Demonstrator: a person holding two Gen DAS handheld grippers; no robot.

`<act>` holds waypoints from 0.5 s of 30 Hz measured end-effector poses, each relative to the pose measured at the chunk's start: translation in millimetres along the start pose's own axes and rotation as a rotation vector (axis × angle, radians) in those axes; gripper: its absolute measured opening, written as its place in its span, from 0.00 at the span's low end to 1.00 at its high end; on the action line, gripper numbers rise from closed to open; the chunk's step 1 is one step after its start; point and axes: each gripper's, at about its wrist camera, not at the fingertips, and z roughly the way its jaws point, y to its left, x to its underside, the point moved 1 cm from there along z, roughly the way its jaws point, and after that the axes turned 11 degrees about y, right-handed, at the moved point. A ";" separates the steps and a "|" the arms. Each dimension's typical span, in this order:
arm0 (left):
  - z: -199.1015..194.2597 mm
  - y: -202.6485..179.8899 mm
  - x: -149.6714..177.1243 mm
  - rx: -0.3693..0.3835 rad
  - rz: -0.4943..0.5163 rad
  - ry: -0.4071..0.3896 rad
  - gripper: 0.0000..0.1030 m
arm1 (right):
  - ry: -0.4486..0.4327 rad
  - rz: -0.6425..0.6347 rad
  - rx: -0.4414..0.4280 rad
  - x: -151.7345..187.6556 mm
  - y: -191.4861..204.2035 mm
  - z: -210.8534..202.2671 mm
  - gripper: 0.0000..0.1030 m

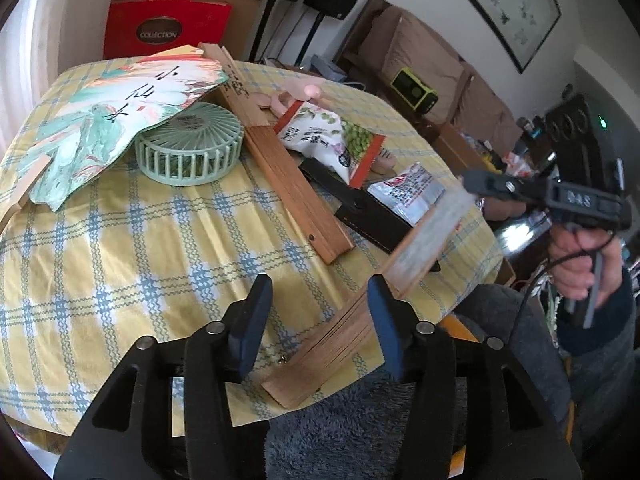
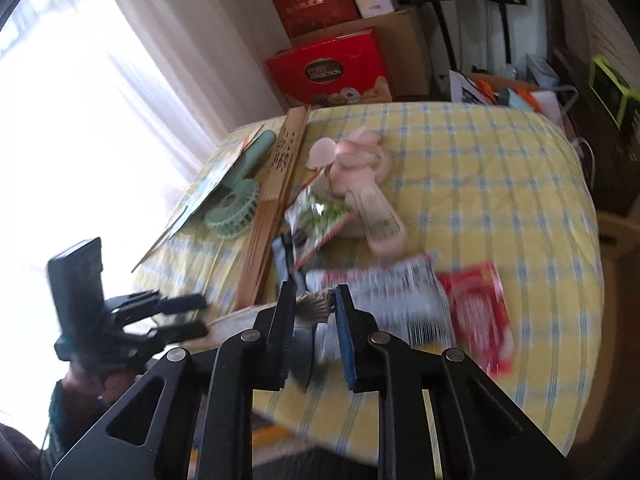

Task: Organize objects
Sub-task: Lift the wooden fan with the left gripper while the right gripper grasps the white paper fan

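Left wrist view: the left gripper (image 1: 320,292) fills the bottom of the frame with its jaws standing open. The near end of a folded fan (image 1: 424,236) lies low between them, close against the right-hand finger without being pinched. The fan runs as a tilted bar toward the right of the frame, off the yellow checked surface (image 1: 120,260). There the right gripper (image 1: 480,184), held in a person's hand, meets its blurred far end. A second closed fan (image 1: 288,184), a small green electric fan (image 1: 188,152) and a snack packet (image 1: 336,140) lie in the upper middle.

Right wrist view: the right gripper (image 2: 314,300) sits at bottom centre with its jaws drawn narrow onto the fan's pleated end (image 2: 314,307), so it appears to be gripping it. At the lower left the left gripper (image 2: 202,316) has its jaws parted around the fan's other end.

The fan looks light and stiff along its length, since the wooden outer staves carry it. The paper pleats should crush or tear under a hard squeeze, and the stack may splay open if held by the loose end alone. The flat guard staves, pinched across the stack's thickness near the pivot or mid-length, look the safer hold.
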 end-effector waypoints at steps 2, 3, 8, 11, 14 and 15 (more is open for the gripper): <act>1.1 -3.1 -0.8 0.021 0.003 0.020 0.45 | -0.008 0.031 -0.008 14.1 -6.1 -7.3 0.16; 1.1 -5.4 -1.0 0.054 0.005 0.050 0.45 | -0.014 0.050 0.009 20.2 -10.3 -9.2 0.16; -7.4 -29.1 3.7 0.076 0.116 0.119 0.48 | 0.001 0.130 0.055 32.9 -31.4 -8.7 0.16; -5.7 -34.4 3.3 0.052 0.131 0.122 0.47 | -0.002 0.117 0.066 33.3 -29.2 -10.6 0.16; 2.1 -39.4 5.9 0.014 0.164 0.153 0.46 | 0.007 0.103 0.067 33.5 -25.1 -7.9 0.17; 2.3 -42.1 7.7 -0.002 0.184 0.157 0.46 | 0.010 0.104 0.065 33.6 -25.5 -6.8 0.17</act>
